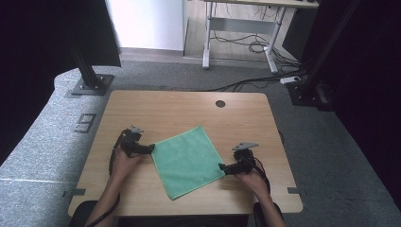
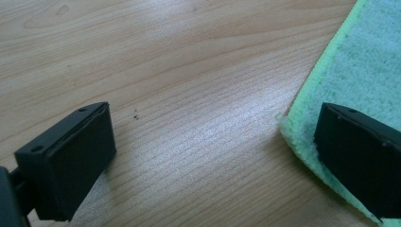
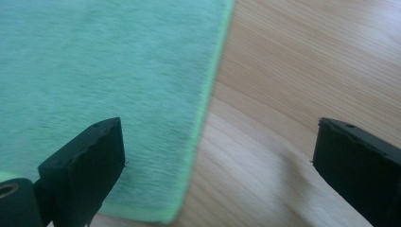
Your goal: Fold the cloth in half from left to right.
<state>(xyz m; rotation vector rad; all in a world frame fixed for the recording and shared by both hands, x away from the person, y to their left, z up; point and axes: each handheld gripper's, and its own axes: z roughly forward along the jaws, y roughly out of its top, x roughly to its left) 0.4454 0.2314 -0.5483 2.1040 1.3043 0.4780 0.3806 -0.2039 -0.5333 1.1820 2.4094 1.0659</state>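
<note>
Green cloth (image 1: pixel 187 161) corners between both grippers' open jaws.

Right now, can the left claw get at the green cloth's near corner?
Probably yes: the left claw stands open at the corner of the green cloth, one jaw over the cloth, one over bare table, nothing between them.

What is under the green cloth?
The green cloth lies flat on the wooden table. Whatever the table holds beneath it is covered; no bulge shows.

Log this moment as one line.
left gripper: open, at cloth corner | right gripper: open, at opposite corner | cloth: flat on table
</note>
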